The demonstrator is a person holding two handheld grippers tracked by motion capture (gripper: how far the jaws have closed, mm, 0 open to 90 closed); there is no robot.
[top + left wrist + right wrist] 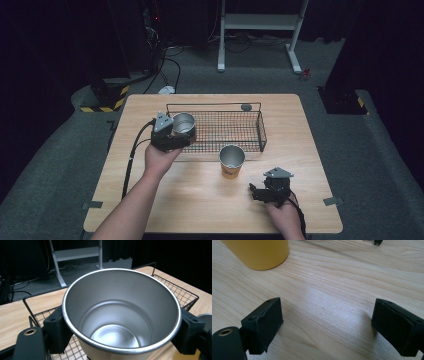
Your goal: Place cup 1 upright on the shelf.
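In the high view, the silver cup [183,123] is clamped upright by the left gripper [172,134] over the wire basket's [260,131] left end, while the right gripper [261,192] is held wide apart, grasping nothing.

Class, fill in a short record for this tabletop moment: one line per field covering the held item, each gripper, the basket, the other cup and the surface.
held item: silver metal cup, empty, upright
left gripper: shut on the silver metal cup, over the basket's left end
right gripper: open, nothing between the jaws, low over the table
basket: black wire basket, at the back middle of the table
other cup: yellow cup, upright, in front of the basket
surface: wooden table
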